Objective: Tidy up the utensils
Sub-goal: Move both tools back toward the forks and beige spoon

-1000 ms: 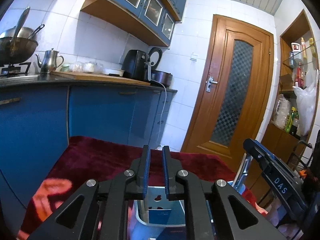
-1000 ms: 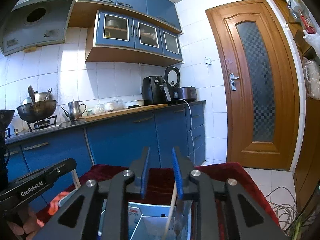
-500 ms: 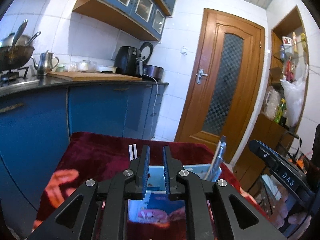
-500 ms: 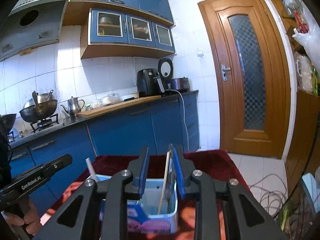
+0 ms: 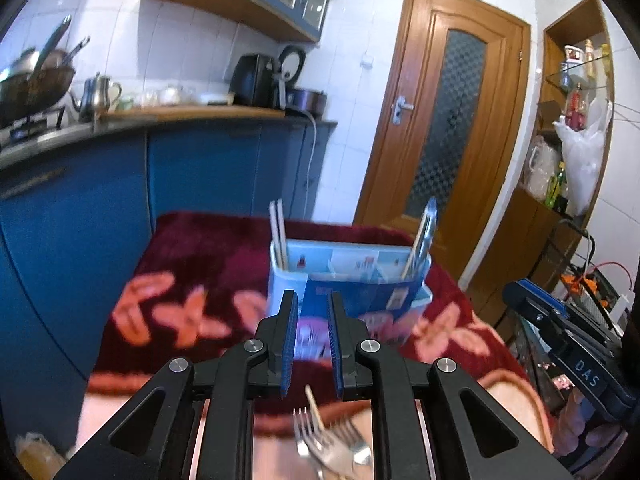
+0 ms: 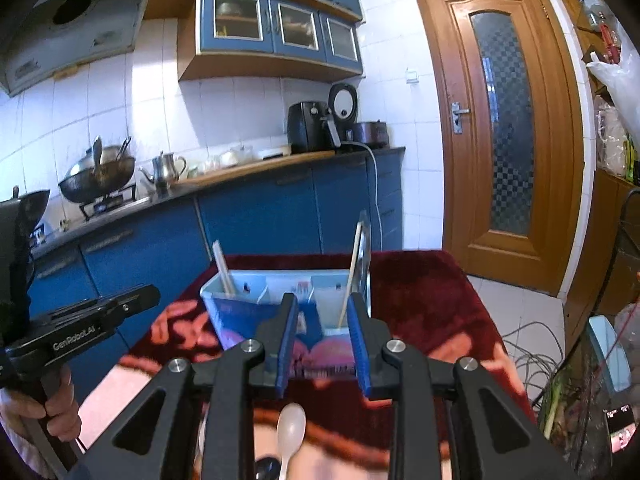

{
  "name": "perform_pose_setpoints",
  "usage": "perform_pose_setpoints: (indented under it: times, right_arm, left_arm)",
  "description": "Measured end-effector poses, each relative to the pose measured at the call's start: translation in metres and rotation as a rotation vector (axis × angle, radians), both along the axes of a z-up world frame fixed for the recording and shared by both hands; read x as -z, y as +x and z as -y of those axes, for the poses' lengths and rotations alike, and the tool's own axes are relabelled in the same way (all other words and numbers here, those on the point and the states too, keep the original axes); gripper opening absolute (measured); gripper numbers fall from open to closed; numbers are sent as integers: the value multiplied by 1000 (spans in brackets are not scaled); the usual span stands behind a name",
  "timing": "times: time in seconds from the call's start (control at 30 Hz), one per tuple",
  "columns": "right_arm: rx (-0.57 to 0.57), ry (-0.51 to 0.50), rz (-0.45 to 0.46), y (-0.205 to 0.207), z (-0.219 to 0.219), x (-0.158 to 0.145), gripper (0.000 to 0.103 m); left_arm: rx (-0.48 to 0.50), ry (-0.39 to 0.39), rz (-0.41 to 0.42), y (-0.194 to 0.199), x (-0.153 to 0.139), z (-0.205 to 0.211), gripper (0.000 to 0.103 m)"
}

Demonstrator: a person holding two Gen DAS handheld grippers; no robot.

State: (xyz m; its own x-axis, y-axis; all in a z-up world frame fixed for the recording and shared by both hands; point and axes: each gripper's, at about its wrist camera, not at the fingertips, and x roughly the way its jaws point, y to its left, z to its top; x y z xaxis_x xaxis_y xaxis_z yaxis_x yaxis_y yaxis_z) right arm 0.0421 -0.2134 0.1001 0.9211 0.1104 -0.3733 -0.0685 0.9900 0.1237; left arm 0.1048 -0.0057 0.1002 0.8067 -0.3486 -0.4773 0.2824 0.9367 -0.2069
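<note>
We hold our left gripper [image 5: 312, 312] over the dark red flowered table cover [image 5: 192, 256], short of the pale blue divided plastic utensil caddy [image 5: 348, 276]; its blue-padded tongs stand slightly apart with nothing between them. Our right gripper [image 6: 322, 316] faces the same caddy [image 6: 248, 300], tongs wider apart, also empty. Pale chopsticks [image 5: 278, 236] lean in the caddy's left compartment. Nearer us than the caddy lie metal forks [image 5: 332, 440] and a white plastic spoon [image 6: 291, 430].

Bright, even kitchen light.
Your fisheye bends edges; motion blur smears the tablecloth [image 5: 192, 280] from 6 to 9 o'clock.
</note>
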Motion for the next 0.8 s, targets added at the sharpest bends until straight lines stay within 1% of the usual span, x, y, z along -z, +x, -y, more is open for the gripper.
perform_pose_setpoints:
  times: [0.17,0.47,0.63,0.8]
  right_arm:
    - [-7,8,-55,-11,-1,15,32]
    - [-13,28,-186,-14,-2,49,32]
    - [-24,33,-244,-15,-4,64,32]
    - [-25,23,-286,-17,-7,76,32]
  left_arm:
    - [-13,9,-58,-5,17,-5,15]
    - [-21,28,-146,-13,47,-9,15]
    - [-13,20,-197,-15,60,-9,15]
    - [10,21,-230,-19,71,-4,15]
